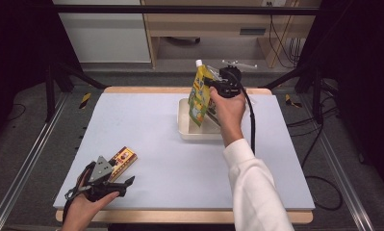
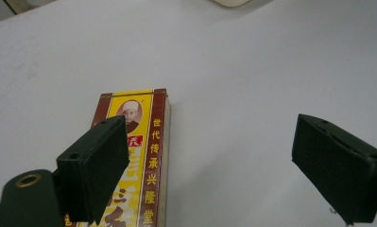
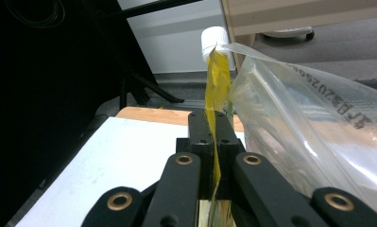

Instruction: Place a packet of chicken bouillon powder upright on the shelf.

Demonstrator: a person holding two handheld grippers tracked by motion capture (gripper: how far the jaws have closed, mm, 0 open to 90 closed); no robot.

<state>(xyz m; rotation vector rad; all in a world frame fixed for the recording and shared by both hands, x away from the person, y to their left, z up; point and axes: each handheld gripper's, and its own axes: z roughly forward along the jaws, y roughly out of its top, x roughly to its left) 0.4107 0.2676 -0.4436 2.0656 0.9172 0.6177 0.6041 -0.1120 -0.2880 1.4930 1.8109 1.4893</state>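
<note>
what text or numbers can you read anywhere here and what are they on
"世代传承" on the red and yellow box, upper right red strip
"兴隆堂" below it on that strip
"250" partly readable on the clear plastic bag; the rest is blurred
Yellow spout pouch, held in the right claw: print too small to read

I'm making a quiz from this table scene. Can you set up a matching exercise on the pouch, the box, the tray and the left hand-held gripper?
Things:
1. yellow spouted pouch
2. red-and-yellow box
3. white tray
4. left hand-held gripper

States:
A. open, holding nothing
B. lying flat at the table's near left
C. clamped in the right hand-held gripper, held upright
D. sitting on the table beneath the pouch

Pairs: 1-C, 2-B, 3-D, 4-A
</note>
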